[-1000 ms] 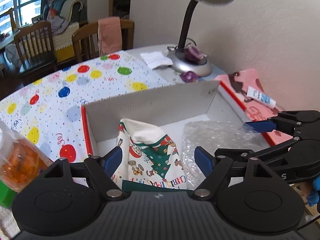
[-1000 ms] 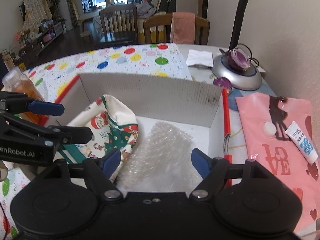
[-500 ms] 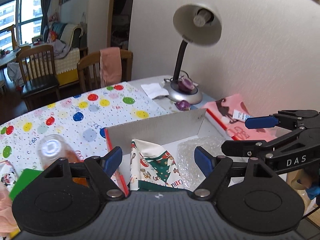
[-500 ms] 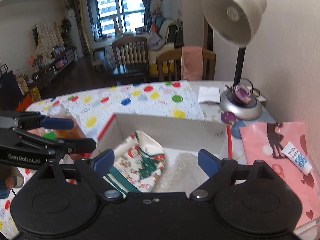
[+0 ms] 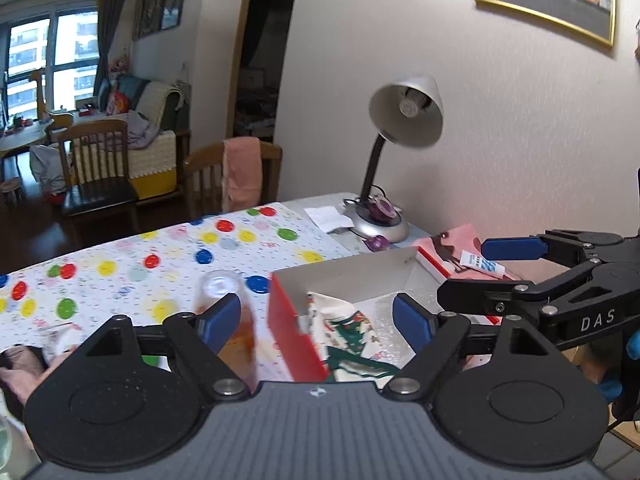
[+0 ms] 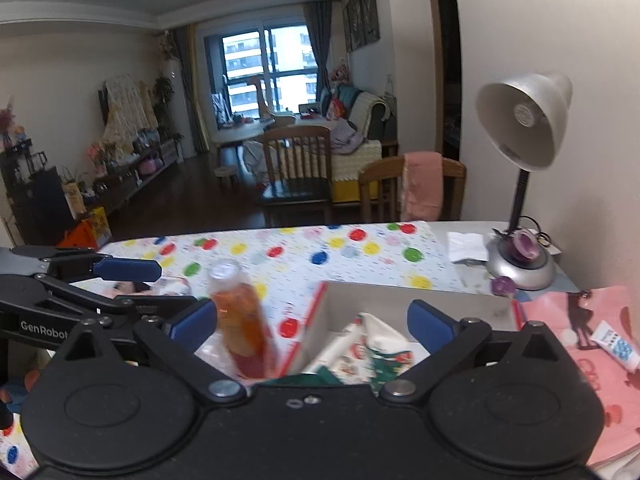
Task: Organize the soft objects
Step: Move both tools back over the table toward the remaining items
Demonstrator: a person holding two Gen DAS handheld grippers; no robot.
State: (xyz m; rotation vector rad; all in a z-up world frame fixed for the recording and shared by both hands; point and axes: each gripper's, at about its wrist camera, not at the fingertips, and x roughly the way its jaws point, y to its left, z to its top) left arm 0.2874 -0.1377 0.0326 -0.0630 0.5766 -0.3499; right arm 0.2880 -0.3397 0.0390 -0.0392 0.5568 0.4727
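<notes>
A red-edged cardboard box (image 5: 292,328) (image 6: 316,312) stands on the table. A Christmas-print cloth (image 5: 344,328) (image 6: 380,348) and bubble wrap (image 5: 384,312) lie inside it. My left gripper (image 5: 314,322) is open and empty, raised above and behind the box. My right gripper (image 6: 312,322) is open and empty, also raised behind the box. Each gripper shows in the other's view: the right one (image 5: 472,272) and the left one (image 6: 172,284). A pinkish soft thing (image 5: 20,364) lies at the far left.
An orange bottle (image 5: 236,320) (image 6: 240,316) stands left of the box. A desk lamp (image 5: 400,128) (image 6: 524,128) stands at the back right. A pink bag (image 6: 568,320) with a small tube (image 6: 616,346) lies right of the box. A dotted tablecloth (image 5: 160,264) covers the table. Chairs stand beyond.
Both grippers have lifted and pulled back from the box, so the room and lamp come into view. The cloth and bubble wrap stay in the box.
</notes>
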